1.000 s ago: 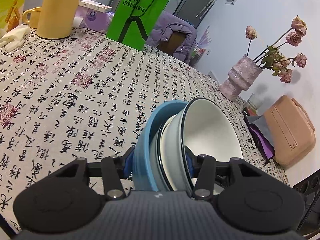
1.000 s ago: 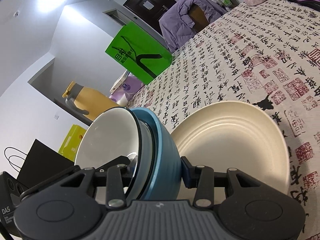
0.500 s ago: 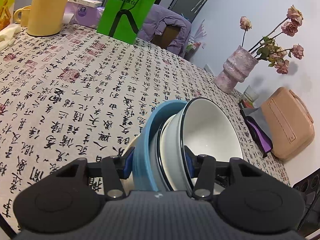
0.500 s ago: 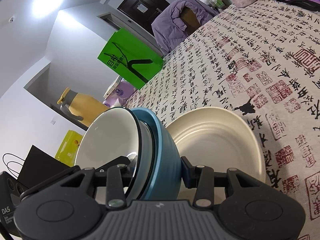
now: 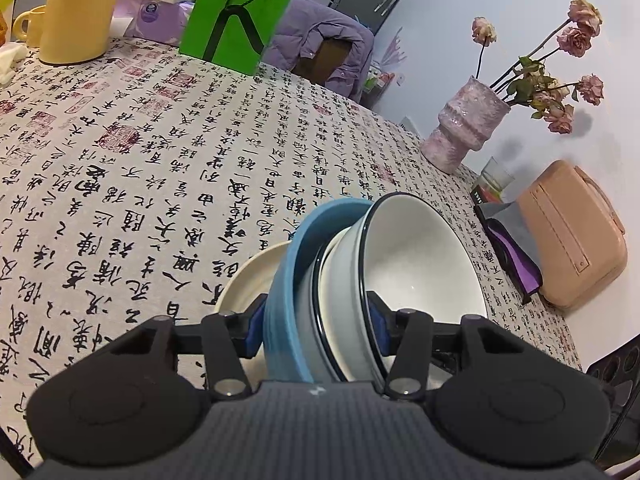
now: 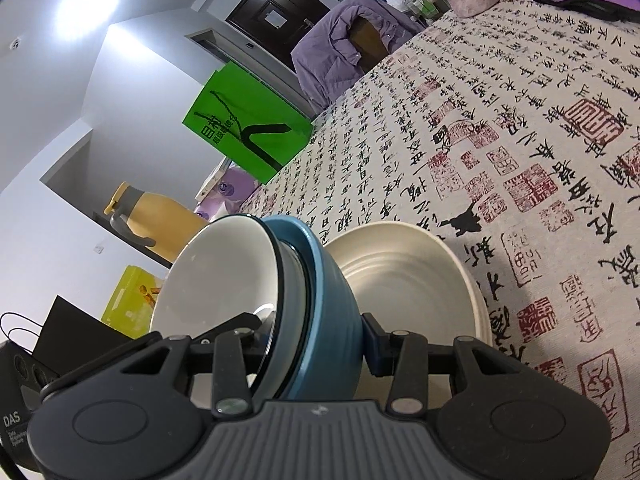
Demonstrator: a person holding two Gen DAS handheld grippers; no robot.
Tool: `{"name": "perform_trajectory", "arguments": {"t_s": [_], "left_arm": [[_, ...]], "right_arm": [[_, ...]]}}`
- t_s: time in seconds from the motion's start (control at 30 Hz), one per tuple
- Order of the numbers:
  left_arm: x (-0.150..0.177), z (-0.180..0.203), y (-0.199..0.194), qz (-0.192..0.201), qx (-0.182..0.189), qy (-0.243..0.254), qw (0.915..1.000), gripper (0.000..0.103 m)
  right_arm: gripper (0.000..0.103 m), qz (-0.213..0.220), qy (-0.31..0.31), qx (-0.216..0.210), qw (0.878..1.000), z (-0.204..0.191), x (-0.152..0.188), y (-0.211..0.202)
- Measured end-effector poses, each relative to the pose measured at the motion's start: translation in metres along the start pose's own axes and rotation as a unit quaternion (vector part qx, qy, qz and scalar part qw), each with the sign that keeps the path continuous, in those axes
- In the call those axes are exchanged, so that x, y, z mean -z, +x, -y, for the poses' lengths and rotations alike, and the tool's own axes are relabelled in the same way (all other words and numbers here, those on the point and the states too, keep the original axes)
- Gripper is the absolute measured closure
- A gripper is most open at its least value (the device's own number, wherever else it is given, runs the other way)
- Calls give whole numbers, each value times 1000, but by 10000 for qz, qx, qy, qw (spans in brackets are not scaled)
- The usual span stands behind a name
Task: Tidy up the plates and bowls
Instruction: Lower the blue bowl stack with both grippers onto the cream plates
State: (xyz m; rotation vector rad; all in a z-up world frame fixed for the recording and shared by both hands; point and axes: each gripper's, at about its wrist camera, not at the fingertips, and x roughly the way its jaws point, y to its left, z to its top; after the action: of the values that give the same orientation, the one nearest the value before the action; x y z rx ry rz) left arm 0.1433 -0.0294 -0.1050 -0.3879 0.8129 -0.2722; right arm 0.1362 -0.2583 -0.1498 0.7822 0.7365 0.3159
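**Carrying a nested bowl stack over the cream plate**

Gripping opposite sides of one stack, the left claw (image 5: 316,330) and the right claw (image 6: 316,340) are each clamped on the nested bowls: a blue bowl (image 5: 286,280) outermost, a grey bowl (image 5: 352,344) inside it, a white bowl (image 5: 416,260) innermost. The stack is held tilted on edge above the tabletop (image 5: 120,152).

Compared with a second ago, the cream plate (image 6: 400,276) has come into the left wrist view, where its rim now peeks out left of the blue bowl; before, only cloth showed there. In the right wrist view the plate sits closer behind the stack and looks smaller. The green bag (image 5: 236,8) and yellow jug (image 5: 78,8) have shifted within the picture. Both grips look unchanged.

The claws hide the stack's lower edge, so whether it touches the plate cannot be told. Most of the plate is hidden in the left view.
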Motion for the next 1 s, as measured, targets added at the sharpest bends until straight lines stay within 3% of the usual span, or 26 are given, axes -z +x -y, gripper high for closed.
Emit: {"name": "perform_trajectory", "arguments": {"t_s": [1.0], "left_arm": [[8,-5,23,-302,208,-220,9991,53]], "right_arm": [[62,47,-447,626,9970,-2,0,0]]}}
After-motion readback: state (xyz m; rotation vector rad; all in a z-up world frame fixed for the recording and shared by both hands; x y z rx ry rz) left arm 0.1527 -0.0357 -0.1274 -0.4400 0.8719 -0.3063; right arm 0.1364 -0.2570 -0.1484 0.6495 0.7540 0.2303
